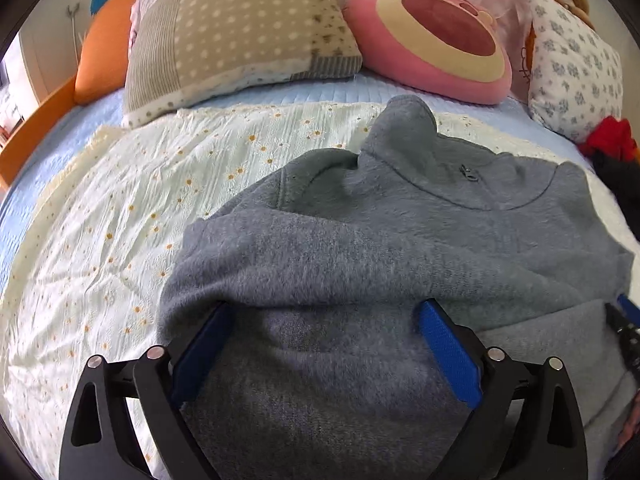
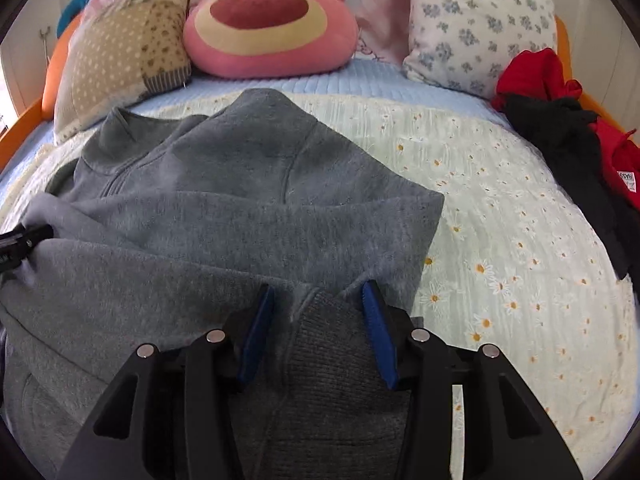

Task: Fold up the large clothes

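So both tongs are sitting over the near edge of the grey fleece pullover [image 1: 400,240]. The left gripper [image 1: 326,312] has its blue pads [image 1: 448,352] spread wide apart, with a fold of the grey fabric bunched up between them, but the pads don't look like they're pressing on it. The right gripper [image 2: 318,292] is about half spread, jaws apart as well, and there's a ribbed cuff or hem [image 2: 332,344] lying in the gap with daylight on both sides of it, so not clamped on anything.

The pullover itself is spread out across the middle of the bed, on a pale daisy-print blanket [image 2: 500,220], collar and little zip [image 1: 466,172] pointing toward the pillows. One sleeve looks folded across the body, and the bottom part is bunched up near the tongs.

Further back there's a beige spotted pillow [image 1: 240,32], a pink bear-face cushion [image 2: 272,20] and a white pillow with blue flowers [image 2: 480,20], all leaning at the head of the bed. On the right side of the bed there's a heap of red and black clothes [image 2: 560,120]. Orange bed frame [image 1: 28,136] round the edge.
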Demonstrator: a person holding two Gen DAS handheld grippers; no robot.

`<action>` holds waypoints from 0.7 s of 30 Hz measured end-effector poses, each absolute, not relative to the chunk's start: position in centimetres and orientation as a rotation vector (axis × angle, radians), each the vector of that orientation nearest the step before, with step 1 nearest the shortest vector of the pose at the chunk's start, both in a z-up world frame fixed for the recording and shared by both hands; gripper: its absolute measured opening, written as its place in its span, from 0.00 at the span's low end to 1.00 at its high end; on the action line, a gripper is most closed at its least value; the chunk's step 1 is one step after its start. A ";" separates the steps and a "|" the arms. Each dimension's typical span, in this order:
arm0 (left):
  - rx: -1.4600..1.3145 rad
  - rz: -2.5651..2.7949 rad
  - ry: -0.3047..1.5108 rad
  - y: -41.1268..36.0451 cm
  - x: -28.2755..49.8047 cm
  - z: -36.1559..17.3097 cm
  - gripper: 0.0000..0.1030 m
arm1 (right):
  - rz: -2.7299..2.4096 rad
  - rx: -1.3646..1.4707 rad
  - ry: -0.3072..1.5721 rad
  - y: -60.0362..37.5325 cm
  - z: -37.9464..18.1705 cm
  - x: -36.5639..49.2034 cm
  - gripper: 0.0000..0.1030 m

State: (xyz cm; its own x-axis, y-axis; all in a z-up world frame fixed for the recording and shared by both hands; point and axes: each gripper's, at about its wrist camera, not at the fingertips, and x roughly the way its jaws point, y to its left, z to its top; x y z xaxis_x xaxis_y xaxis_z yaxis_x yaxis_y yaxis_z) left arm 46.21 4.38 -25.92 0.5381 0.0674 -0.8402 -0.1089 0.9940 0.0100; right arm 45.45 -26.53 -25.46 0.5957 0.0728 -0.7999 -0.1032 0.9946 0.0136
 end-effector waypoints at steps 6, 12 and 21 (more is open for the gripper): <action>-0.031 0.101 0.967 3.8 44.8 -25.0 0.95 | 0.103 -0.055 0.901 -26.1 -24.9 44.9 0.45; -0.053 0.043 0.918 4.6 39.8 -21.3 0.95 | 0.207 0.035 0.766 -25.8 -19.8 39.0 0.46; -0.179 0.039 1.052 7.8 38.7 -26.2 0.98 | 0.222 -0.039 0.872 -22.5 -24.8 37.7 0.45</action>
